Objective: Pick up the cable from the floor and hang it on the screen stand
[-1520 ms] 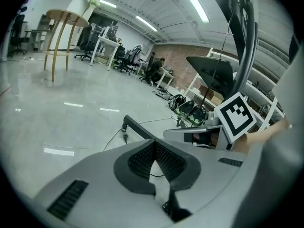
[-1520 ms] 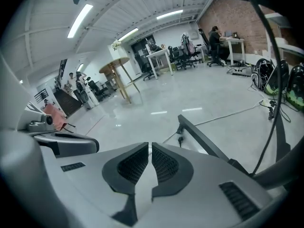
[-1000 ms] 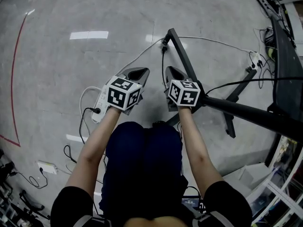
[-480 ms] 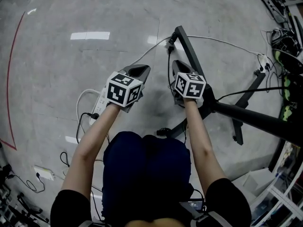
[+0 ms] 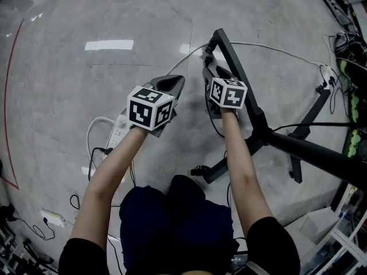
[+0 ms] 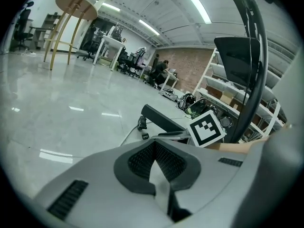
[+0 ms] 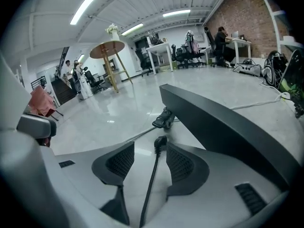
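The right hand-held gripper (image 7: 149, 153) has just been opening its jaws, which now stand apart around the black cable (image 7: 151, 184) without pinching it. The left hand-held gripper (image 6: 154, 148) is closed and empty. The cable lies beside the screen stand's leg (image 7: 223, 127) on the glossy grey floor (image 5: 86, 85), with a brick wall (image 7: 237, 8) beyond.

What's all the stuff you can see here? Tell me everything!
Cable: one, black, between the right gripper's jaws, plug at their tips.
Screen stand: one, black, legs spread on the floor.
Power strip: one, white, on the floor at the left.
White cable: one, on the floor beyond the stand.
Round table: one, wooden, far off.
Left gripper: grey, shut, empty.
Right gripper: grey, jaws just opening, pads off the cable.
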Action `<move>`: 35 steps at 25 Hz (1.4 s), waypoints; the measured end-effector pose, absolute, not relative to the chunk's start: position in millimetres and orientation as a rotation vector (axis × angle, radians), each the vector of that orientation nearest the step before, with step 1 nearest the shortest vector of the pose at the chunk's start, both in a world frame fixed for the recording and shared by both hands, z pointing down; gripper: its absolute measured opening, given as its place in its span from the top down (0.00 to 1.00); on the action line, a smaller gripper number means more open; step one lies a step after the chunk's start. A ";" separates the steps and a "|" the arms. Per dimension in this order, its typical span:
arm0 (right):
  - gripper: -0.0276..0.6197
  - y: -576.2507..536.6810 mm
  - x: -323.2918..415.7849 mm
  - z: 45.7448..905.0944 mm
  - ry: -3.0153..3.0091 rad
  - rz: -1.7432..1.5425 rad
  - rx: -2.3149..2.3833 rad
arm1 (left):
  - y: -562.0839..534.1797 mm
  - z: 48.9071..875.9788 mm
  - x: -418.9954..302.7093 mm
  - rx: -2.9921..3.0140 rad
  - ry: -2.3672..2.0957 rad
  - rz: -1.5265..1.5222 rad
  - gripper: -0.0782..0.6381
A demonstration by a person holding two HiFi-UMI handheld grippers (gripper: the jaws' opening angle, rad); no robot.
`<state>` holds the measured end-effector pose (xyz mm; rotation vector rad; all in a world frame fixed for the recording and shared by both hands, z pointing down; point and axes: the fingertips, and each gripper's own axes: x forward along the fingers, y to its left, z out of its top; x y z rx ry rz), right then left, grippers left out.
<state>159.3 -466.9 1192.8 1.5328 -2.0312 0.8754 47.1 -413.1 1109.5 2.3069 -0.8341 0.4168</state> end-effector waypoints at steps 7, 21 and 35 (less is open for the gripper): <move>0.59 -495.6 158.3 1221.6 -2.044 0.829 1.512 | -411.1 1134.7 67.1 2.337 -0.798 0.444 0.89; 0.59 -515.0 155.3 1245.3 -1.954 0.678 1.500 | -407.7 1154.5 56.0 2.316 -0.814 0.460 0.89; 0.73 -509.4 138.6 1243.7 -1.951 0.550 1.446 | -401.2 1159.6 45.6 2.309 -0.820 0.463 0.89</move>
